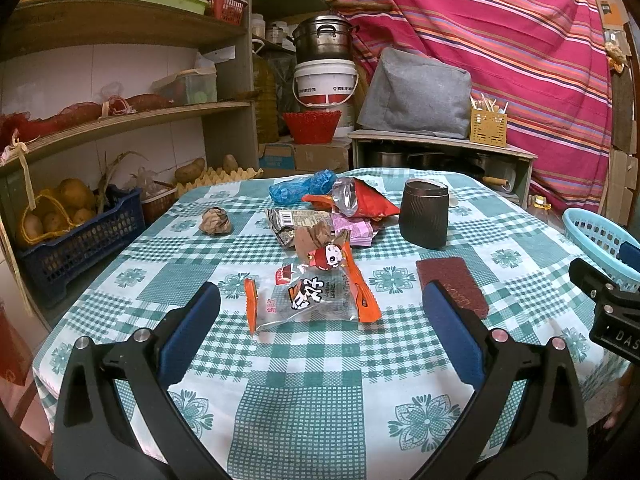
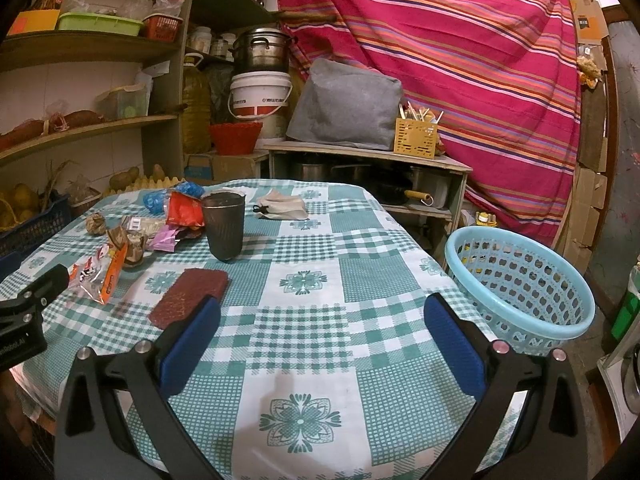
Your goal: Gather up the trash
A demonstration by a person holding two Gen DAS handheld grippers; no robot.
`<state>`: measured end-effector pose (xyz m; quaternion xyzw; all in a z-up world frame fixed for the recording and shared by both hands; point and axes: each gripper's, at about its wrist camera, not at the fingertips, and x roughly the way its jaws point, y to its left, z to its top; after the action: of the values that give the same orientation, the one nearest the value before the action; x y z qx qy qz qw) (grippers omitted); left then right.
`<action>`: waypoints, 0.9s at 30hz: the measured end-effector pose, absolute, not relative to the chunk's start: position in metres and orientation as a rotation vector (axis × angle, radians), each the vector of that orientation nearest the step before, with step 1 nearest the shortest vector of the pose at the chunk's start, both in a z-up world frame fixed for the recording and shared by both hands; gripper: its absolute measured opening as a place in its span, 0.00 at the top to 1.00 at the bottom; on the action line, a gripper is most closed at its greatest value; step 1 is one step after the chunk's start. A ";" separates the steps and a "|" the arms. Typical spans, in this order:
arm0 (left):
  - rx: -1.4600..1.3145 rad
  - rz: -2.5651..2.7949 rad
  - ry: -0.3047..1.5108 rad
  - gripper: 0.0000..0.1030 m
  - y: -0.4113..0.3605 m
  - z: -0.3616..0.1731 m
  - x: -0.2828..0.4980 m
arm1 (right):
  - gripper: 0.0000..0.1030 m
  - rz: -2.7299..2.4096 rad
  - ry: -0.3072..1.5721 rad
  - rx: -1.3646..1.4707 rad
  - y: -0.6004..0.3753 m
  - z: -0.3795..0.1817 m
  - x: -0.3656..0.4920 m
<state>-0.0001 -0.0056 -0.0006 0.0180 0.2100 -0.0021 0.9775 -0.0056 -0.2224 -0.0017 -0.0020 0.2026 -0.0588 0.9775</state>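
Nothing is held yet: both grippers are seen wide open and empty above the near edge of the table [image 2: 304, 344], so the step is judged to be the approach before the first pick. Left gripper [image 1: 320, 312] is aimed at the trash pile; right gripper [image 2: 320, 328] is pointed at bare cloth, with the blue basket [image 2: 520, 320] just to its right at the table's edge, apparently empty. Trash is spread across the far-left half of the table: a clear-and-orange wrapper [image 1: 320, 296] lies nearest, just ahead of the left fingers [image 1: 192, 328]; behind it a heap of wrappers [image 1: 320, 228], a red bag [image 1: 364, 200], a blue plastic bag [image 1: 304, 188] and a brown paper ball [image 1: 216, 220] set apart to the left. A dark cup [image 1: 424, 216], a maroon pad [image 1: 452, 284] and a white cloth [image 2: 280, 204] are also on the table; whether these count as trash cannot be told. Next move is judged to be the left gripper lowered and advanced over the nearest wrapper, with one finger slid under or against an edge, since flat film on cloth is likely to slip or to drag the tablecloth up with it. Basket is on the right side, so a carry across the table, or a handover to the right gripper, is likely needed; the cup and pad sit between pile and basket and should be cleared on the way.
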 end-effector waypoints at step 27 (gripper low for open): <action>0.036 0.005 0.510 0.05 0.003 -0.005 0.027 | 0.04 -0.144 0.416 -0.032 -0.225 0.005 0.003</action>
<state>0.0273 0.0033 -0.0046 0.0180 0.2522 0.0023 0.9675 0.0026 -0.2254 0.0053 -0.0157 0.2064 -0.0716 0.9757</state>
